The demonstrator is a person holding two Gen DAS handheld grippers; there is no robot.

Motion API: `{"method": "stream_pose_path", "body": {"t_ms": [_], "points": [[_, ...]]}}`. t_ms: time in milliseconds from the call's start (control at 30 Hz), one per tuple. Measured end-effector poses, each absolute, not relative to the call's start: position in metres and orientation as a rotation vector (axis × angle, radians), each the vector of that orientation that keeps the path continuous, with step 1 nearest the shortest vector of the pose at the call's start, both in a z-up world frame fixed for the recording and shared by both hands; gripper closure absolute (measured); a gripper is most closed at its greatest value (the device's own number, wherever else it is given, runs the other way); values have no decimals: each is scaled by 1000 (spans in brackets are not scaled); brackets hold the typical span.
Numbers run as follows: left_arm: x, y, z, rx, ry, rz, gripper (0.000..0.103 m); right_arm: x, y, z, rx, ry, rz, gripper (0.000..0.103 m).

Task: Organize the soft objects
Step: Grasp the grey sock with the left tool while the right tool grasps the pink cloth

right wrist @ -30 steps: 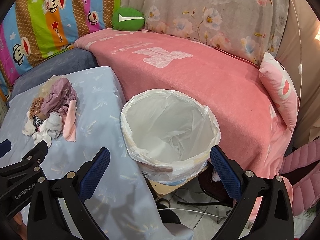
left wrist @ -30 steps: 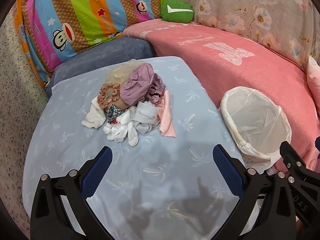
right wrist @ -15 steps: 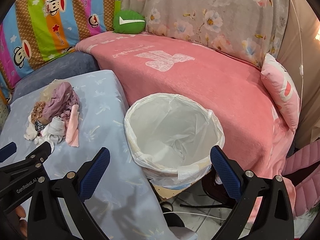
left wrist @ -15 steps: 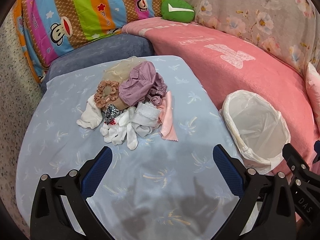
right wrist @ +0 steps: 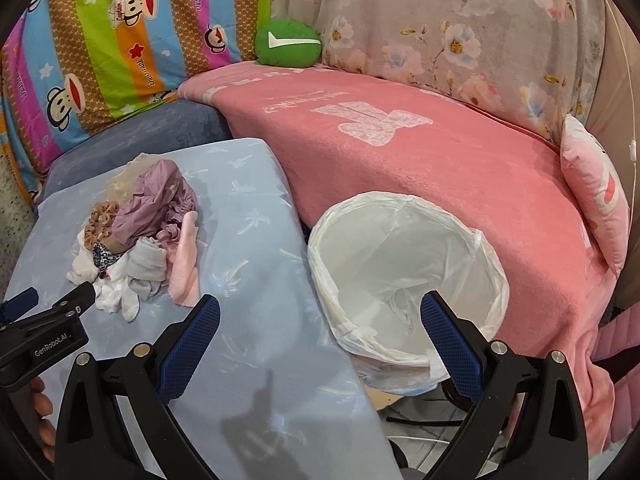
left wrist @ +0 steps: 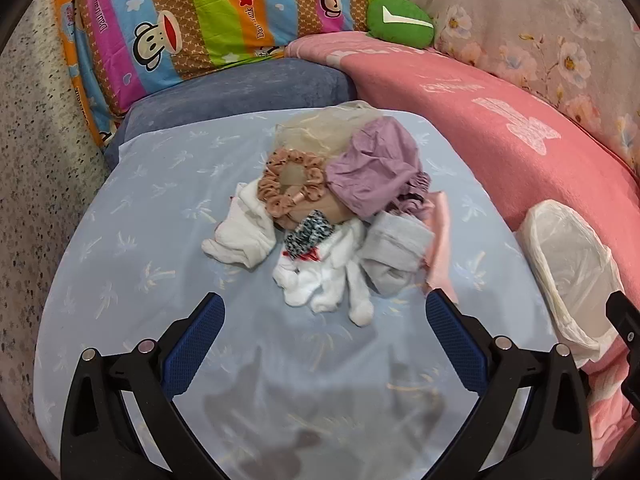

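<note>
Fingers of the left gripper (left wrist: 324, 320) stand wide apart and hold nothing, their blue pads framing the near edge of the pile of soft objects (left wrist: 332, 216) just ahead; that spread, I judge, is set for a first pick from the heap. Nearest the gap between them lie the white socks (left wrist: 320, 284) and a grey sock (left wrist: 394, 256), with a pink cloth (left wrist: 438, 240) trailing toward the right finger. Farther back sit a spotted brown scrunchie (left wrist: 286, 184), a mauve garment (left wrist: 374, 168) and a sheer beige piece (left wrist: 320, 128), all tangled and overlapping, so one item may drag others along.

The right gripper (right wrist: 320, 324) is also spread wide and empty, held over the gap between the bed and the lined bin (right wrist: 404, 280). It seems to wait there, near where the items probably belong.

The pile rests on a pale blue sheet (left wrist: 160, 216) printed with palms, covering the bed. The white-bagged bin stands just beside the bed's edge, against a pink blanket (right wrist: 420, 152). Behind are a striped monkey-print cover (left wrist: 200, 12), a green cushion (left wrist: 400, 20) and a floral drape (right wrist: 460, 20). Nothing blocks the path from pile to bin; only the tangle itself hinders.
</note>
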State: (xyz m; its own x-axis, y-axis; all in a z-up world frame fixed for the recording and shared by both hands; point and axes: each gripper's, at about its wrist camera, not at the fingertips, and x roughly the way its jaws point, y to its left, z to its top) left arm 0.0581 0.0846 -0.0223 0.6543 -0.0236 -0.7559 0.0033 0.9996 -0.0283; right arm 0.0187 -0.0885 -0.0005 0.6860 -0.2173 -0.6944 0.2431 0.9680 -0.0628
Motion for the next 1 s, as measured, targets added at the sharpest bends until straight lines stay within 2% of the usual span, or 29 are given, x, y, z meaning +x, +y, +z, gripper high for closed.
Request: {"method": "stream_pose_path", "body": {"t_ms": [267,433,500,567,667,733,800,900,1000], "points": [[82,90,-30,-70,880,-91,7,53,-66,-20,43,800,-198,6],[97,69,-37,-47,883,-158,12,64,-63,-30,54,814,-197,6],[106,65,-43,-59,912,-185,27,67,-64,-33,60,821,-196,8],[115,64,-51,-88,956,-206,33,71,-64,-37,60,829,-191,11],[120,63,-57,-117,974,-226,42,79,-64,-42,64,848,-174,19],[121,63,-58,-124,981,-247,51,85,-61,-46,67,864,-155,28],[122,64,-58,-137,987,-271,66,91,-57,-52,69,875,-130,35],[120,70,-55,-155,983,-282,77,100,-49,-60,84,892,-77,44],[117,81,-53,-187,983,-291,81,112,-40,-67,117,916,-22,54]]}}
